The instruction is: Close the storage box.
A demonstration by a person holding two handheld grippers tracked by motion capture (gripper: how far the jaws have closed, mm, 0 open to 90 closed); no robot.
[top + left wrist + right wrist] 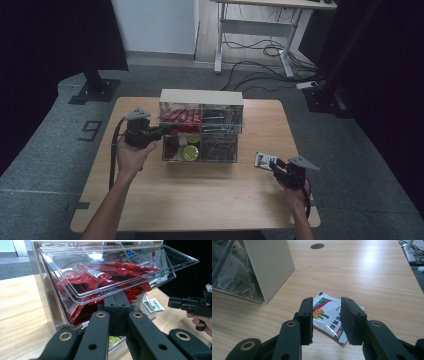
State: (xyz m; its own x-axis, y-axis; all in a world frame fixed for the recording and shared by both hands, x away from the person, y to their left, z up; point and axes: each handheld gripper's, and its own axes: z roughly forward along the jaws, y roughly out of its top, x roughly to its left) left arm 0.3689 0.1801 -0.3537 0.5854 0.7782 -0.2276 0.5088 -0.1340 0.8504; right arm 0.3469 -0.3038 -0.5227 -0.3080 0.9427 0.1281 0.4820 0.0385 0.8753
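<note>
On the left, the left gripper (159, 131) is clenched tight, its jaws pinched on the front lip of the tilted-out clear bin (120, 272) in the upper row of the clear organizer (201, 131) (the lip itself is hidden behind the pads, so the pinch is hard to make out). That bin is full of red packets (100, 277). The organizer stands at the middle of the wooden table (200, 200). Over to the right, a white sachet (329, 315) with green and red print lies flat on the table. The right gripper (325, 320) hovers over it, jaws apart, one on either side, not pressing it
</note>
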